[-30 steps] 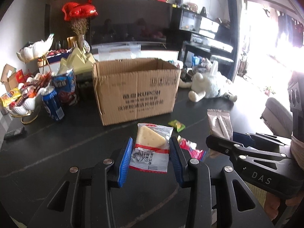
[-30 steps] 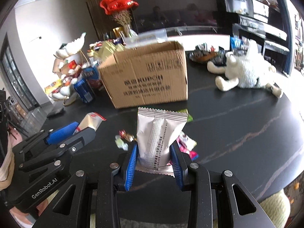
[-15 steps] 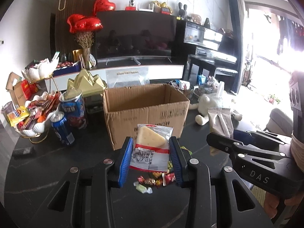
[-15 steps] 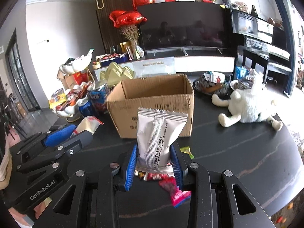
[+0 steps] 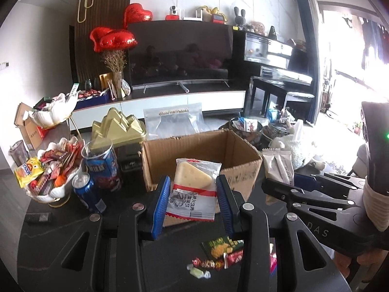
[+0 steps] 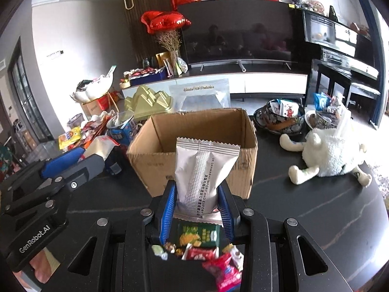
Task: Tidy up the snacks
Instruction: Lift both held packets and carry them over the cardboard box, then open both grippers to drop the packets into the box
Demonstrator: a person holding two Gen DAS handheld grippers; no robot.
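Pinching cheese-snack packet (image 5: 192,192) between left jaws; silver packet (image 6: 201,177) between right jaws.

From my seat, the open brown cardboard box (image 6: 194,146) sits mid-counter (image 6: 304,206). Left of it stand the blue drink can (image 5: 88,193) and the white shell-shaped snack bowl (image 5: 52,182); right lies the white plush toy (image 6: 333,157). Small wrapped candies (image 6: 206,253) lie before the box.
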